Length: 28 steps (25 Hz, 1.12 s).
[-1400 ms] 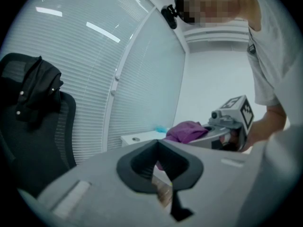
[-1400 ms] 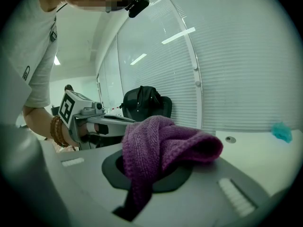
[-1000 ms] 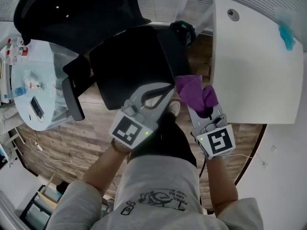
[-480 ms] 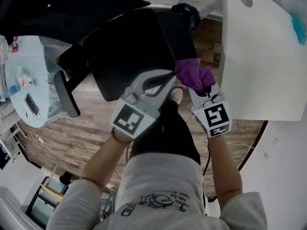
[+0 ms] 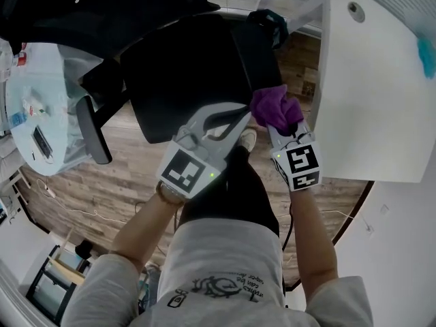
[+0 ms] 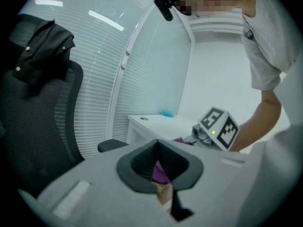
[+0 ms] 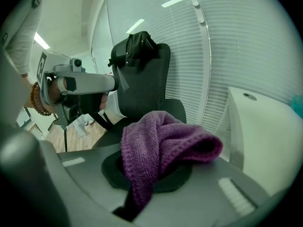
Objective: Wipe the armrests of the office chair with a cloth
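Note:
A black office chair (image 5: 191, 73) stands in front of me, its left armrest (image 5: 92, 131) at the left and its right armrest (image 5: 255, 50) near the desk. My right gripper (image 5: 281, 123) is shut on a bunched purple cloth (image 5: 272, 106), held just short of the right armrest. In the right gripper view the cloth (image 7: 161, 145) drapes over the jaws of the right gripper (image 7: 142, 193). Beside it my left gripper (image 5: 238, 118) is shut and holds nothing. The left gripper (image 6: 163, 193) points toward the right armrest (image 6: 111, 145) and the cloth (image 6: 160, 171).
A white desk (image 5: 375, 80) with a teal item (image 5: 426, 53) stands close on the right. A round white table (image 5: 34, 114) with small items is at the left. A black garment (image 7: 139, 44) hangs on the chair back. My shoe (image 5: 248, 138) rests on the wood floor.
The right gripper with the cloth has edged forward toward the chair's right armrest. The left gripper has stayed beside it, still shut.

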### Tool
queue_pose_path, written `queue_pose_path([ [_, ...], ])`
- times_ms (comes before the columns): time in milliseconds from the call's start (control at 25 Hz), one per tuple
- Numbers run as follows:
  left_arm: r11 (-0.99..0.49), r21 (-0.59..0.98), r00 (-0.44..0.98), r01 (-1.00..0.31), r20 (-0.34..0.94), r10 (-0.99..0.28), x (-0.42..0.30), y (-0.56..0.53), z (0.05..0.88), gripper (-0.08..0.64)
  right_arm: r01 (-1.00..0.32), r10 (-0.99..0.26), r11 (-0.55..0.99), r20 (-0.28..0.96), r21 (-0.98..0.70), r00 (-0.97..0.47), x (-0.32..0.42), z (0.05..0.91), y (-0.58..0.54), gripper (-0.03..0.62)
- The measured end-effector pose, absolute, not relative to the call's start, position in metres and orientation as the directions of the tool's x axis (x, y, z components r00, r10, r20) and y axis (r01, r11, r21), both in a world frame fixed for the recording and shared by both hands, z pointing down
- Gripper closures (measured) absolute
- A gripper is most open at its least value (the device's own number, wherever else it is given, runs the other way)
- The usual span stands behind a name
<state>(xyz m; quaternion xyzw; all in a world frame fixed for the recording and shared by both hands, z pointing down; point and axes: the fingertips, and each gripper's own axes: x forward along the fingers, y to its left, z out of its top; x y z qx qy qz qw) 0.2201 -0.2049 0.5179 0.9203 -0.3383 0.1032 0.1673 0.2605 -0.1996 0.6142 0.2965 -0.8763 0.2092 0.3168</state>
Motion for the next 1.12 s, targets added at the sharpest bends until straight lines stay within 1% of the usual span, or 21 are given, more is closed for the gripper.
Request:
queue_pose_path([
  [360,-0.714,0.229,0.745,-0.661,0.312,-0.590,0.208,-0.201,0.516,0.557,-0.636,-0.389,0.760,0.688,-0.137,-0.613,0.239,0.616,-0.232,0.563],
  [1120,-0.679,0.230,0.713,-0.698,0.316,-0.626,0.186,-0.192,0.509,0.558,-0.563,-0.361,0.825,0.718,-0.052,-0.595,0.182,0.628,-0.338,0.563],
])
